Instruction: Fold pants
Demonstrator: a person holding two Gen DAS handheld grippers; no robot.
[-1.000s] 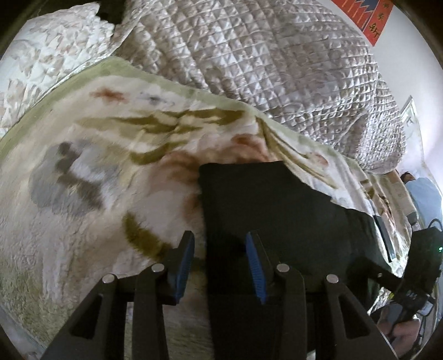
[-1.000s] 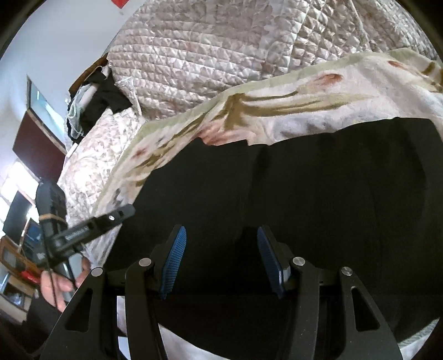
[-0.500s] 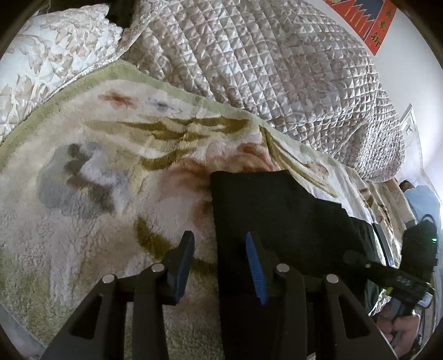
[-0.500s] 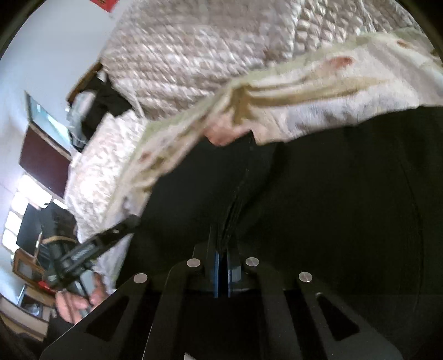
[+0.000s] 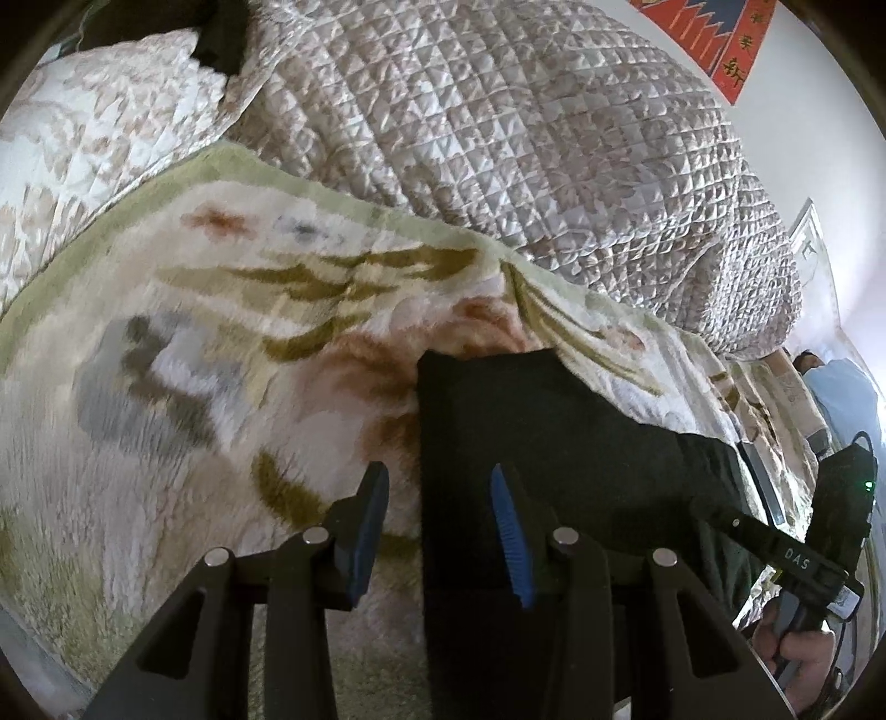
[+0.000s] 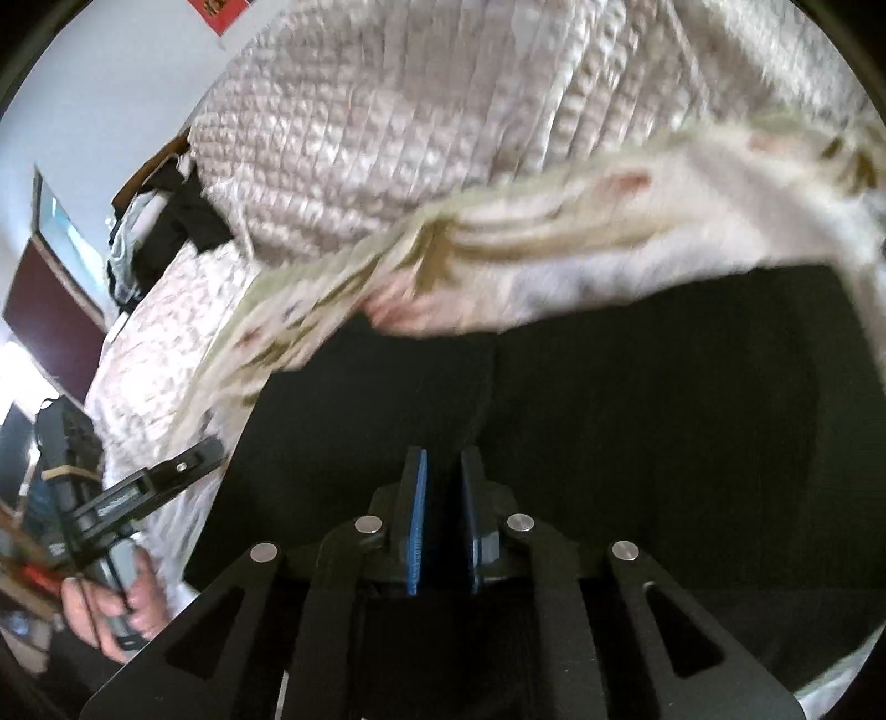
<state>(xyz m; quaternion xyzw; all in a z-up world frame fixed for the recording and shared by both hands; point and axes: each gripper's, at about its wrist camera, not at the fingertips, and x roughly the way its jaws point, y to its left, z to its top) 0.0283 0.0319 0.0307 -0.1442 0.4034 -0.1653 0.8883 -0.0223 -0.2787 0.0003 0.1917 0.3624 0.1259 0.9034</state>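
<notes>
The black pants (image 5: 554, 443) lie flat on a floral fleece blanket (image 5: 194, 343) on the bed. My left gripper (image 5: 437, 515) is open and straddles the pants' left edge, one blue pad over the blanket, the other over the cloth. In the right wrist view the pants (image 6: 637, 387) fill the lower frame. My right gripper (image 6: 443, 515) is nearly closed, its blue pads a narrow gap apart with black cloth between them. The right gripper (image 5: 775, 548) also shows at the left view's right edge, and the left gripper (image 6: 144, 487) at the right view's left edge.
A quilted beige bedspread (image 5: 526, 138) is heaped behind the blanket. A pillow (image 5: 94, 127) lies at the far left. A dark pile of clothes (image 6: 166, 221) sits beyond the bed. A red wall hanging (image 5: 720, 44) is up on the white wall.
My right gripper closed from wide open onto the pants and now stands a narrow gap apart, the view swinging. My left gripper stayed open and shifted left to the pants' edge.
</notes>
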